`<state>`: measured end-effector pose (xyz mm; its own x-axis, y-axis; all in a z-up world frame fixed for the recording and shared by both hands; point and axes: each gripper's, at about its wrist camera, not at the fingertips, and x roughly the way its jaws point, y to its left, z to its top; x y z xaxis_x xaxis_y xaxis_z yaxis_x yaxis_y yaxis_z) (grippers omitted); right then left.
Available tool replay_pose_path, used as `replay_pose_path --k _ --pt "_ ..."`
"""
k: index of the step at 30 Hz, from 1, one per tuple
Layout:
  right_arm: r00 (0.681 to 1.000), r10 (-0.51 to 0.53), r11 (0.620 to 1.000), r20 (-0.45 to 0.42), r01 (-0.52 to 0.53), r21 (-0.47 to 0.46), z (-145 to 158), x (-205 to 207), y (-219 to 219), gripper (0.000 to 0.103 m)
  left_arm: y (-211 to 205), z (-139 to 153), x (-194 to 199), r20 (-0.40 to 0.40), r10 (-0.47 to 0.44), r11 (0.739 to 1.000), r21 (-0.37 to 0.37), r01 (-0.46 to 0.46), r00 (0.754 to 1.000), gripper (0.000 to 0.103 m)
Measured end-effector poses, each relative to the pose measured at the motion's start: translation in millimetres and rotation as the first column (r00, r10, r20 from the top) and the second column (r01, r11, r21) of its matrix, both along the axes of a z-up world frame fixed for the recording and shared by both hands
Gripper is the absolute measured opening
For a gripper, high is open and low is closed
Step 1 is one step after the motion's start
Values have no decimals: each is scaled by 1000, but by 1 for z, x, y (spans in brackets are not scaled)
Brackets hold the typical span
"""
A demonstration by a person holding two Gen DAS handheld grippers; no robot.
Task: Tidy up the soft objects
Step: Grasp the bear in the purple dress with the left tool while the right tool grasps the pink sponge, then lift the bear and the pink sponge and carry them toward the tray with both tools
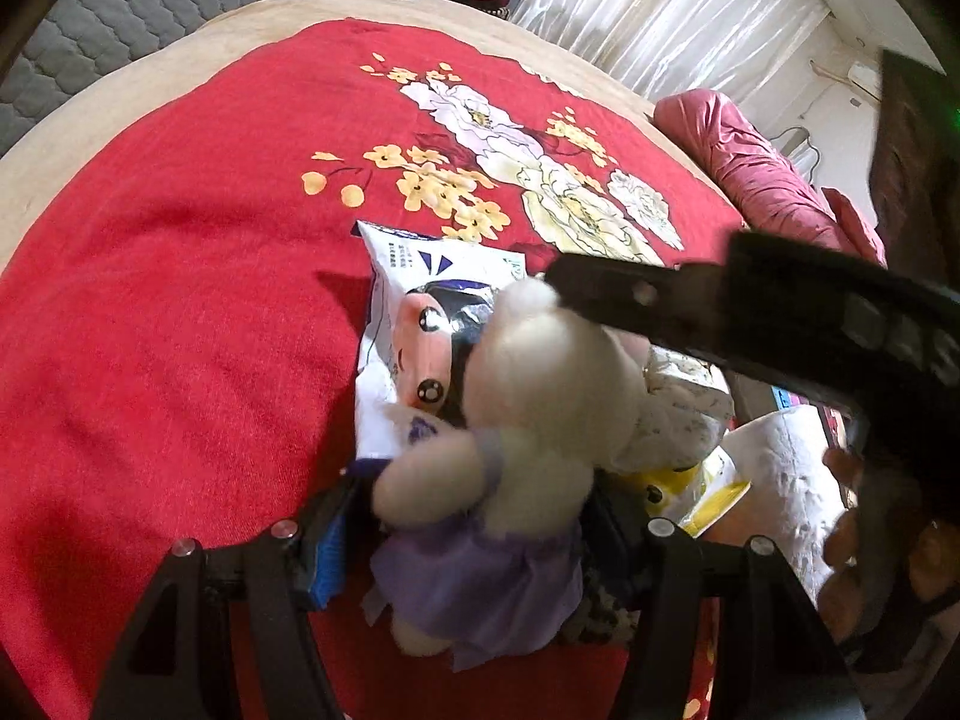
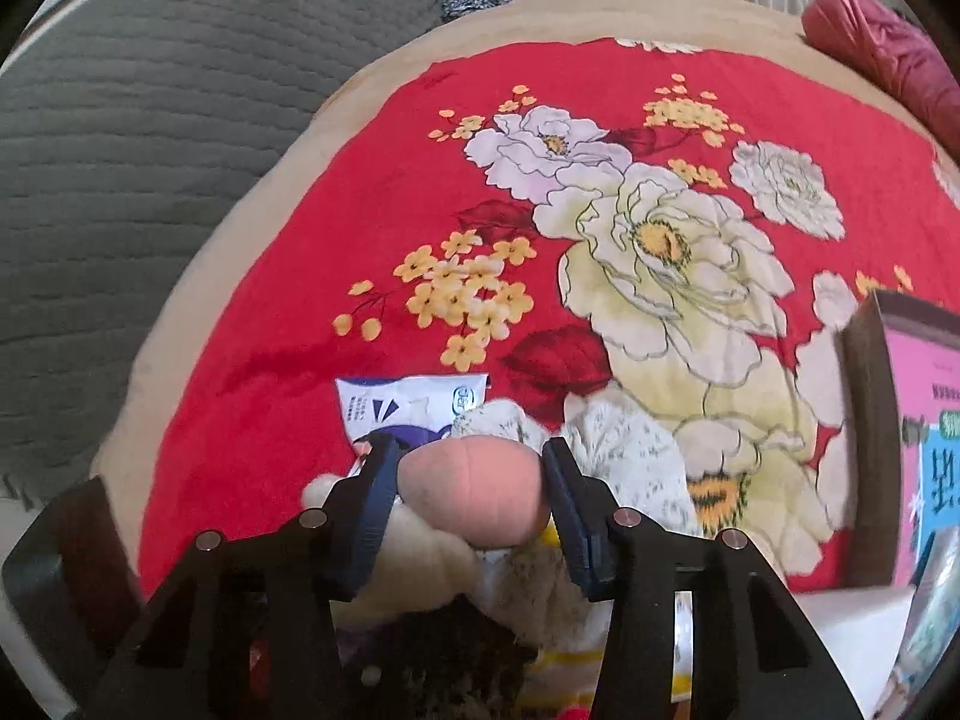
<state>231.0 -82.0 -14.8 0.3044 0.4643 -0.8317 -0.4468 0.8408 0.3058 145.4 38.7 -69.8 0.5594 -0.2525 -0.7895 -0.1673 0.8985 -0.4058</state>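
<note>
- Red floral blanket [image 2: 360, 228]: covers the bed ahead of and beneath both claws.
- Plush doll [image 1: 528, 396]: lies directly ahead of the left claw [image 1: 468, 516]; its purple skirt sits between the wide-open fingers, grip not discernible.
- Right claw [image 2: 474, 498]: half closed, both pads pressing the doll's pink face [image 2: 474, 492] from either side.

- Daylight from curtains [image 1: 672, 6] far right; I see them blown out.
- Hard shadows on red blanket [image 1: 180, 300].
- Heavy fisheye bending, dark corners.
- Near objects soft.
</note>
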Motion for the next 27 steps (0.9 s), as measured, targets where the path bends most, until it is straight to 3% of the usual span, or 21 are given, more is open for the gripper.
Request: replay_pose_path --k 7,16,21,27 --pt "999 -37 993 -38 41 113 9 -22 -31 49 -3 2 -7 -4 -61 998 17 61 998 56" --pt "996 -83 970 -19 85 229 31 -55 -70 49 -1 17 -23 69 -83 997 4 83 994 50" --pt "996 -86 972 4 83 219 32 -74 -83 49 3 23 -26 94 -72 997 -2 72 993 47" --pt "993 -72 990 92 60 125 27 -92 -81 49 3 26 -33 105 -63 998 14 62 992 47"
